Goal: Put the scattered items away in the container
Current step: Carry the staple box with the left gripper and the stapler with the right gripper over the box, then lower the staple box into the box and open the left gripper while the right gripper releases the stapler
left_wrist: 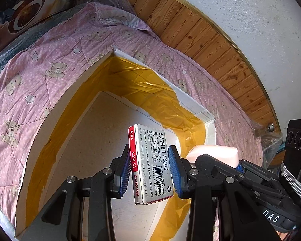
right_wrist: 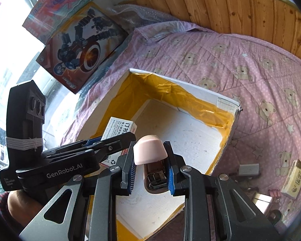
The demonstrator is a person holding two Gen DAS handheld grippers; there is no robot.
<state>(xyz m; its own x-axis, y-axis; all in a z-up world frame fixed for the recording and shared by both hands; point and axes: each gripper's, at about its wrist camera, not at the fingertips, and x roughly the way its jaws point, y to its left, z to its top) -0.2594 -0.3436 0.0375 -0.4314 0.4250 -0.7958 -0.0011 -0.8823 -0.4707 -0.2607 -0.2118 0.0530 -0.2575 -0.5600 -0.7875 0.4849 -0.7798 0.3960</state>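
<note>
Both tools hang directly over the open white foam box lined with yellow tape (right_wrist: 192,92), so each release goes straight down. The left tool (left_wrist: 150,167) clamps a grey-and-red cardboard staple box (left_wrist: 151,160) standing on its long axis; the right tool (right_wrist: 150,167) grips a pale pink plastic stapler (right_wrist: 150,150) beside it.

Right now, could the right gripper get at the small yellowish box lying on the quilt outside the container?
Probably not yet: the right gripper is shut on the pink stapler over the white box. The yellowish box lies uncovered on the quilt.
</note>
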